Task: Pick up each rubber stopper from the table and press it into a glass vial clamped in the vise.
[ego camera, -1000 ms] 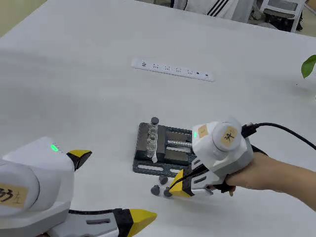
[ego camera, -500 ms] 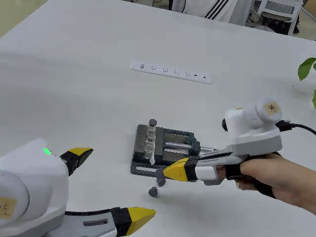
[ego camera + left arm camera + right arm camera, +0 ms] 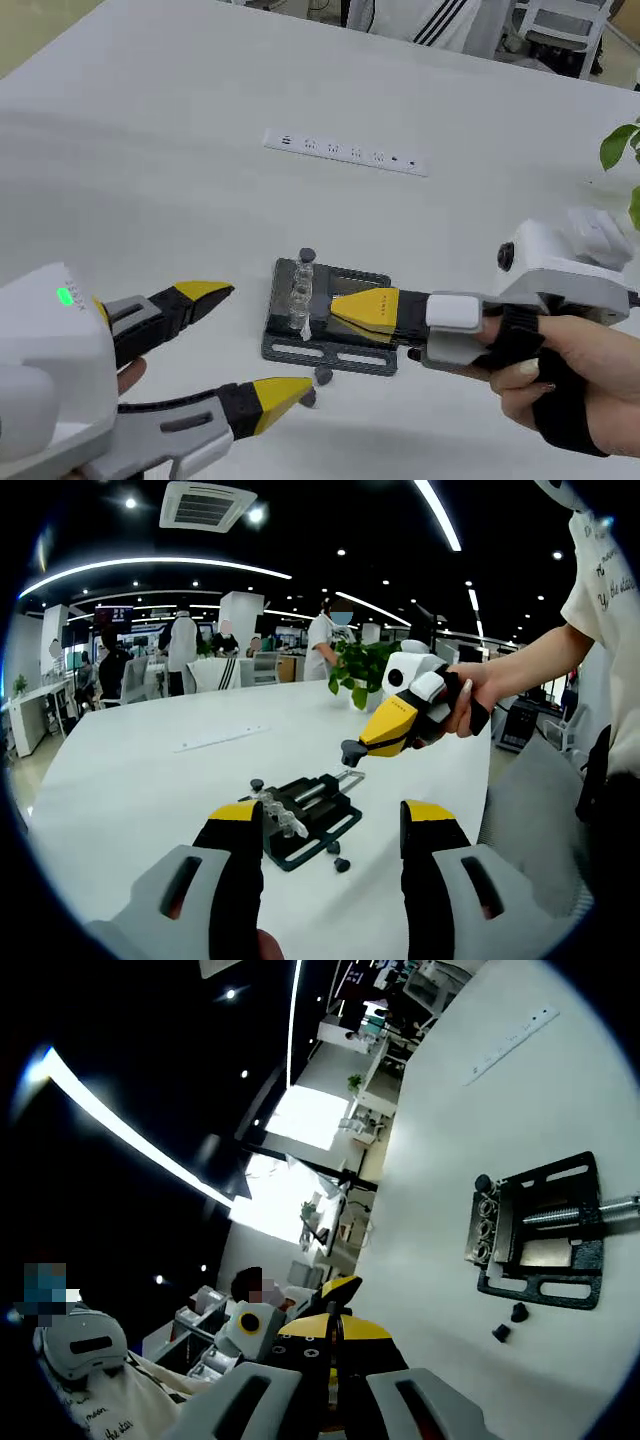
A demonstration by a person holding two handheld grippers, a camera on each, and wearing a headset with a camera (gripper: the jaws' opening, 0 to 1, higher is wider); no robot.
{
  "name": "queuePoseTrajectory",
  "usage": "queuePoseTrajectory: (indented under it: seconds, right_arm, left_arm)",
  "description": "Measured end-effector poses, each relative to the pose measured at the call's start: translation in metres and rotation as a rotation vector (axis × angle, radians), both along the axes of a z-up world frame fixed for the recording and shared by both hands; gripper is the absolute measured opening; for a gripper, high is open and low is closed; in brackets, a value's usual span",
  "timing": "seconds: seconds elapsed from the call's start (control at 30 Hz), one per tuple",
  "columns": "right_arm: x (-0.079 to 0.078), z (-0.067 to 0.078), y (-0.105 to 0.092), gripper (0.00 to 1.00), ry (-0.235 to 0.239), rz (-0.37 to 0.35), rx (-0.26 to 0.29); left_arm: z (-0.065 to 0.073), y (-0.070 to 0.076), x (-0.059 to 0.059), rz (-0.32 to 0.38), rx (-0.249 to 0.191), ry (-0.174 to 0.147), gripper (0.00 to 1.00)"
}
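A dark vise [image 3: 350, 352] holds a row of glass vials [image 3: 298, 295]; the far vial carries a grey stopper [image 3: 307, 255]. My right gripper [image 3: 343, 305] hovers over the vise, just right of the vials, shut on a dark rubber stopper [image 3: 349, 750] that shows at its tip in the left gripper view. Two loose stoppers [image 3: 323, 375] [image 3: 342, 864] lie on the table in front of the vise. My left gripper [image 3: 250, 340] is open at the lower left, its near fingertip beside those stoppers. In the right gripper view the vise [image 3: 540, 1230] sits at the right, with its loose stoppers [image 3: 518, 1312].
A white power strip [image 3: 345, 152] lies farther back on the white table [image 3: 150, 180]. Plant leaves [image 3: 625, 150] reach in at the right edge. Chairs and people stand beyond the table's far side.
My right gripper has risen from the loose stoppers on the table with one held and now hovers over the vise. The left gripper has moved up and right toward the vise.
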State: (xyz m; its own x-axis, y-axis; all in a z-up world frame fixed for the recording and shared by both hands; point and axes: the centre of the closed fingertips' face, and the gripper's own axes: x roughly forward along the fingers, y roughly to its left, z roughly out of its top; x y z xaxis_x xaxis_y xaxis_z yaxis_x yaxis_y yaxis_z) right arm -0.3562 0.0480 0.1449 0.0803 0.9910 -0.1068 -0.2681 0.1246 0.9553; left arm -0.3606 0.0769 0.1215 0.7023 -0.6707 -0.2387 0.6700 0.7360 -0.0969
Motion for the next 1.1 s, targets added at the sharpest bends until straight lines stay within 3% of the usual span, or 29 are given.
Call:
queuePoseTrajectory:
  seconds: [0.2,0.27,0.33,0.43,0.8,0.9,1.1]
  right_arm:
    - [-0.015,0.002,0.002,0.00,0.111,-0.014,0.005]
    - [-0.019,0.004,0.003,0.00,0.182,-0.026,0.029]
    - [-0.023,0.001,0.003,0.00,0.162,-0.015,0.013]
    - [-0.022,0.000,0.000,0.00,0.194,-0.017,0.027]
    - [-0.018,-0.008,-0.006,0.00,0.213,-0.015,0.026]
    - [-0.019,-0.010,-0.007,0.00,0.215,-0.009,0.021]
    - [-0.019,-0.012,-0.007,0.00,0.238,-0.010,0.029]
  left_arm:
    - [0.010,-0.013,0.001,-0.066,-0.023,-0.039,0.34]
    - [0.011,-0.019,0.001,-0.093,-0.031,-0.038,0.24]
    - [0.013,-0.022,0.003,-0.100,-0.043,-0.040,0.18]
    - [0.015,-0.026,-0.003,-0.108,-0.050,-0.043,0.17]
    - [0.017,-0.029,-0.003,-0.131,-0.065,-0.048,0.07]
    - [0.017,-0.029,-0.009,-0.135,-0.067,-0.050,0.07]
    - [0.017,-0.031,-0.008,-0.147,-0.066,-0.053,0.06]
